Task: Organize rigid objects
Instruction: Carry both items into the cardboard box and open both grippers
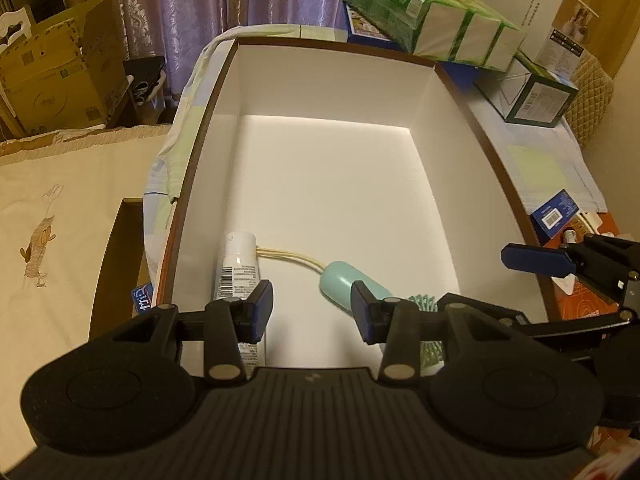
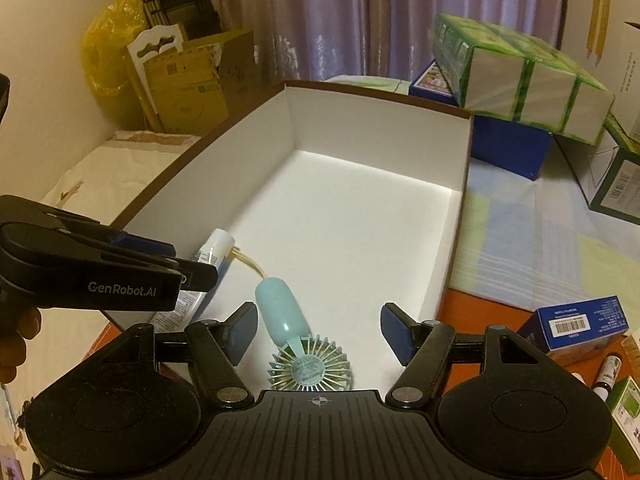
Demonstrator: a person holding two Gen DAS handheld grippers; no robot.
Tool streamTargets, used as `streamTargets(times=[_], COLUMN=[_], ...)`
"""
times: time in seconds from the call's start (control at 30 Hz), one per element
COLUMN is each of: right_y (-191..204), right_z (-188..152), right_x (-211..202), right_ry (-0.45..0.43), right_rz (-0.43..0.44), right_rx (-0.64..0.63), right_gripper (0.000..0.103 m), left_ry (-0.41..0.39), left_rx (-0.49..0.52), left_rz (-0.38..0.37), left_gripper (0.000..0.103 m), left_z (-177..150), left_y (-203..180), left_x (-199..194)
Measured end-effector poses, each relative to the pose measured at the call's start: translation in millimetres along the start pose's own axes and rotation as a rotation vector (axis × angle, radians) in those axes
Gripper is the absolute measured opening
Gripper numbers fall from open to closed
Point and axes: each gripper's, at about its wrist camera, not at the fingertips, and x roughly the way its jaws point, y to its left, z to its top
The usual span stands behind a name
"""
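Observation:
A white box with a brown rim [image 1: 332, 46] [image 2: 376, 92] fills both views. Inside, by its near left wall, lies a white tube [image 1: 238, 264] [image 2: 212, 246] with a barcode. A mint handheld fan [image 1: 340, 282] [image 2: 280, 308] lies beside it, its cream cord running to the tube. My left gripper [image 1: 312, 308] hangs open over the box's near end, nothing between its pads, with the tube under its left finger. My right gripper [image 2: 318, 330] is open above the fan, pads clear of the handle. The other gripper's fingers [image 1: 536, 258] [image 2: 192, 274] show at each view's edge.
Green tissue packs [image 1: 432, 20] [image 2: 520, 76] are stacked behind the box on a blue carton [image 2: 512, 148]. A blue box [image 2: 576, 322] and small bottles [image 2: 608, 368] lie right of the white box. A cardboard box [image 1: 60, 68] stands far left. A hand [image 2: 16, 340] holds the left gripper.

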Motion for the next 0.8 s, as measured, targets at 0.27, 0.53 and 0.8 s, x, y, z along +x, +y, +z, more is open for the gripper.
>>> streamTargets(times=[0.27,0.53,0.8], right_y=[-7.4,-26.4,-61.6], right_z=[-5.9,-22.5,-47.5], right_x=[-24.8,-63.3,-99.9], right_ry=[-0.053,-0.119,-0.127], right_rz=[0.007,0.064,0.093], right_rx=[0.030,0.080,0.082], right_gripper=[0.065,0.065,0.065], left_ry=[-0.048,-0.086,-0.110], left_rx=[0.013,0.038,0.059], left_rz=[-0.020,-0.057,-0.103], left_gripper=[0.038,0.038,0.038], left_z=[-8.0,-23.1,-38.4], left_y=[-8.2,-42.7,-99.0], left_x=[-22.1,-43.8,-57.8])
